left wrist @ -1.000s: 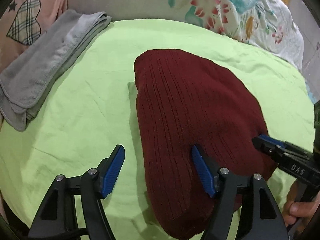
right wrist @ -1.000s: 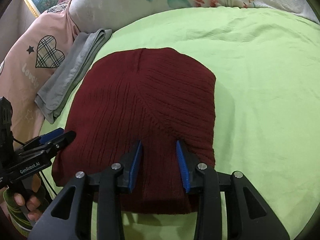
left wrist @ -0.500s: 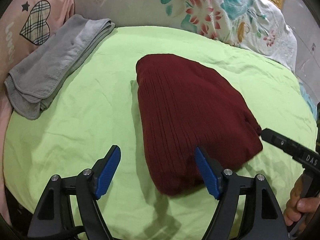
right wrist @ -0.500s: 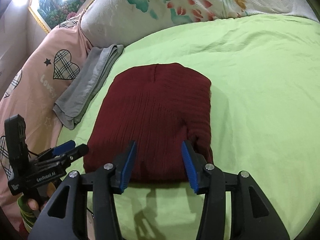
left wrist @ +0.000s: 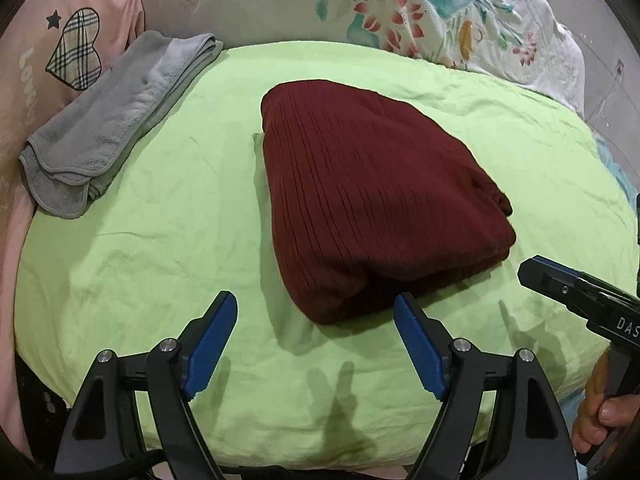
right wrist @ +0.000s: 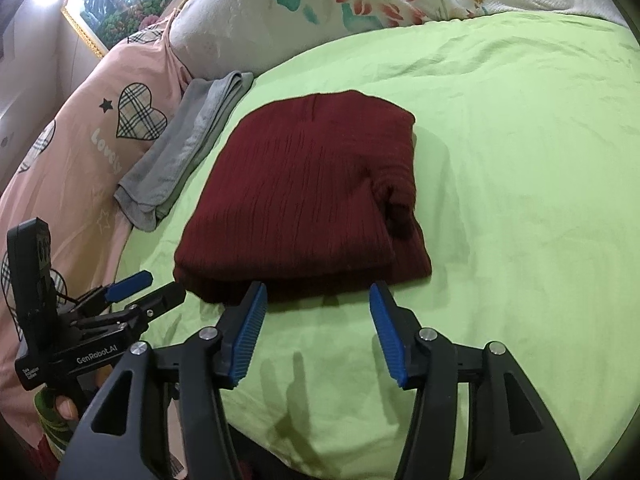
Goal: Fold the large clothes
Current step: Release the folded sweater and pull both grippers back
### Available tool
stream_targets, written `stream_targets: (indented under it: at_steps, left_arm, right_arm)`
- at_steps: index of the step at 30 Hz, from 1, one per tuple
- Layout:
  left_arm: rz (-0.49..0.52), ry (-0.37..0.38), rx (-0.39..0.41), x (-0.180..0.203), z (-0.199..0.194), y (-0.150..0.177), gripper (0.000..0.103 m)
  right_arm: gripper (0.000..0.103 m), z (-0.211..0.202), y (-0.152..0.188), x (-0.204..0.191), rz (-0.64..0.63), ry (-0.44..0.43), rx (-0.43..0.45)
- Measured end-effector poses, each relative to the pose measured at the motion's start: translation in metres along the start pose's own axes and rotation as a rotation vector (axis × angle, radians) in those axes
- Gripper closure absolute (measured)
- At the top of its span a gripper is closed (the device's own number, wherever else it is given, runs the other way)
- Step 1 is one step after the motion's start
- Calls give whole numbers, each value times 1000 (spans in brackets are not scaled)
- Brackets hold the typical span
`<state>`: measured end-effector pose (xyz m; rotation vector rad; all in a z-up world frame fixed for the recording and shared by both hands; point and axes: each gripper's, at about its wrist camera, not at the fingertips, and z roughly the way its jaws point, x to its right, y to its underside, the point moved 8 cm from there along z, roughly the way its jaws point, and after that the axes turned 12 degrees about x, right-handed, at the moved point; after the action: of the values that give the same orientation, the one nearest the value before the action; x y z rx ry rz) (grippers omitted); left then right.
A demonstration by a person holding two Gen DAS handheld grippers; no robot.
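Blue-padded left gripper (left wrist: 314, 326): nearest, jaws spread wide, holding nothing, just short of the sweater's near edge.
Right gripper (right wrist: 318, 312): jaws likewise apart, gripping nothing, tips close to the near hem.
Maroon ribbed sweater (left wrist: 372, 216): folded into a compact bundle, lying mid-sheet, free of both tools.
Green bedsheet (left wrist: 168, 220): wrinkled, under everything.
Grey towel (left wrist: 116, 120): folded, farther left, apart from the sweater.
Pink pillow (right wrist: 76, 152): beyond the towel.
Floral pillow (left wrist: 360, 4): farthest back.

Left tool (left wrist: 314, 312) and right tool (right wrist: 318, 300) both hover with jaws spread wide, gripping nothing.
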<state>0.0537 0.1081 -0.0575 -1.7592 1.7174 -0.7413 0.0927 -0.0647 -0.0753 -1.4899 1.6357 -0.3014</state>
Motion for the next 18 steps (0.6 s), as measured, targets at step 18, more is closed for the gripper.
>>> stream_targets:
  at_steps: [18]
  left_arm:
    - [43,-28,-3,-33,-47,18,21]
  right_arm:
    - [24,-53,16,-17,-234,61,-25]
